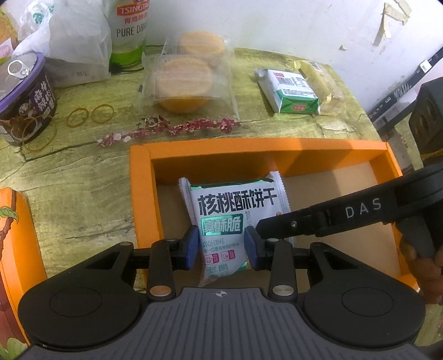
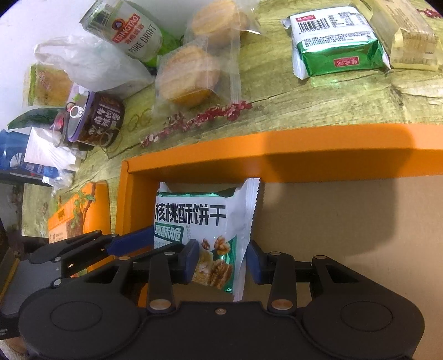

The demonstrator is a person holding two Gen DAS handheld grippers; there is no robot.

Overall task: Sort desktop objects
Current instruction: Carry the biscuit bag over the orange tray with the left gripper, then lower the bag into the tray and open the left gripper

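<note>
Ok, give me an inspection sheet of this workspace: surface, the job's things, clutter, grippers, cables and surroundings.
Surface: green wood-grain table, crowded along the back.
Job's things: walnut biscuit packet inside the orange box; two wrapped cakes, green-and-white packet and beer can outside it.
Clutter: rubber bands, dried flower sprig, purple-lidded tub, white plastic bag.
Grippers: left gripper and right gripper both shut on the biscuit packet.
Cables: nothing seen.
Surroundings: white wall with peeling tape; black speaker at the table's right.
</note>
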